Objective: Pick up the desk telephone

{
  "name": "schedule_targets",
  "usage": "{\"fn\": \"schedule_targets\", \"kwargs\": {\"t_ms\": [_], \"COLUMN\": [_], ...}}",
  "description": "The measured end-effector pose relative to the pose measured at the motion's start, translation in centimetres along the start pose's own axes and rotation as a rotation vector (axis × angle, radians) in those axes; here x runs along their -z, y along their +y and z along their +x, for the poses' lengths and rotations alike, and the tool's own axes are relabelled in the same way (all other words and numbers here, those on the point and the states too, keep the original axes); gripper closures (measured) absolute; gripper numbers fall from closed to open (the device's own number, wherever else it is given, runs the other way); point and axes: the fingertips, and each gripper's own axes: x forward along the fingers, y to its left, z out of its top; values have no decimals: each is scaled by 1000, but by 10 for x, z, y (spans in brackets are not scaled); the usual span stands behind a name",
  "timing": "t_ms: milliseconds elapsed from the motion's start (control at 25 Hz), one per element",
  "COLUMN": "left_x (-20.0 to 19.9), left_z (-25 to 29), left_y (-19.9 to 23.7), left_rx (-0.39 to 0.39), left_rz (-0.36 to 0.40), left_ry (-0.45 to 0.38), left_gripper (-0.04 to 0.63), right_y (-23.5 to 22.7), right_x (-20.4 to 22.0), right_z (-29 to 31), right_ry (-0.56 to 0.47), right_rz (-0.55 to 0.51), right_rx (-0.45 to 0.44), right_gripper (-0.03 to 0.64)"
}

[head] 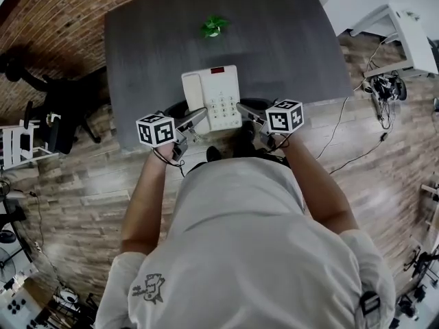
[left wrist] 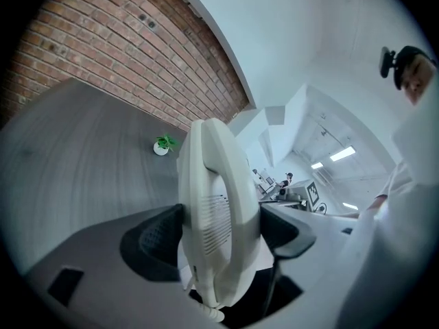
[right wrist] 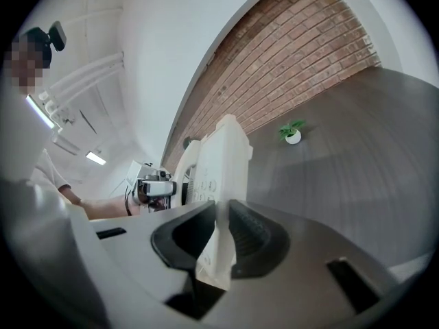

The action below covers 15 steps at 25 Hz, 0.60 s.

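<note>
The white desk telephone (head: 212, 99) with a red display hangs above the near edge of the dark grey desk (head: 274, 33), held from both sides. My left gripper (head: 199, 116) is shut on its handset side (left wrist: 218, 232), the pads pressing both faces. On the other side, my right gripper (head: 241, 108) is shut on the thin keypad edge of the telephone (right wrist: 218, 242). The left gripper view shows the coiled cord (left wrist: 209, 312) dangling below the phone. The telephone is tilted in both gripper views.
A small green potted plant (head: 214, 26) stands near the desk's far edge. Brick wall (left wrist: 103, 40) lies behind the desk. A black office chair (head: 58, 112) sits at the left, cables and gear (head: 384, 88) on the wooden floor at the right.
</note>
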Motion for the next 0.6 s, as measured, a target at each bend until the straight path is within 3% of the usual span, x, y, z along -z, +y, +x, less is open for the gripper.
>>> {"fn": "schedule_targets", "kwargs": {"t_ms": [240, 600], "left_x": [27, 24], "left_z": [-27, -32], "left_y": [-7, -13], "left_rx": [26, 18], "left_rz": [2, -23], "left_ry": [17, 10], "left_gripper": [227, 227], "right_y": [29, 35], "right_x": [32, 29], "right_z": [-1, -4], "right_ry": [-14, 18], "right_rz": [-1, 1], "right_rx": [19, 5], "right_gripper": [548, 545]}}
